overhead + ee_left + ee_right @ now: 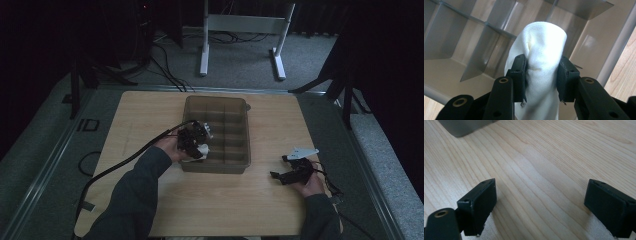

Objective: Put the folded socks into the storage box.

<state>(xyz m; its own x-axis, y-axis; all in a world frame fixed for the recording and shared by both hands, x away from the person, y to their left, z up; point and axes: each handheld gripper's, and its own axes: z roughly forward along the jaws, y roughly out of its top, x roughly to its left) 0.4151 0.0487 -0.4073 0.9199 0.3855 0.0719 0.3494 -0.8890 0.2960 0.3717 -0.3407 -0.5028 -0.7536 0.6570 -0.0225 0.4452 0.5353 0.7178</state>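
The left hand-held gripper (541, 75) is clenched on a rolled white cloth (541, 50) over the divided bin's (240, 165) near-left corner – its lower end is cut off, perhaps a sock. The right hand-held gripper (541, 202) rests released near the desk's (225, 200) right edge.

Light wood table (150, 115), sits on grey carpet floor (240, 55). White metal stand frame (245, 25) at far side beyond table, black cables (165, 70) running over floor far-left of it. Dark drapes/tripod legs (345, 85) far right, room dim, detail there can't be told.
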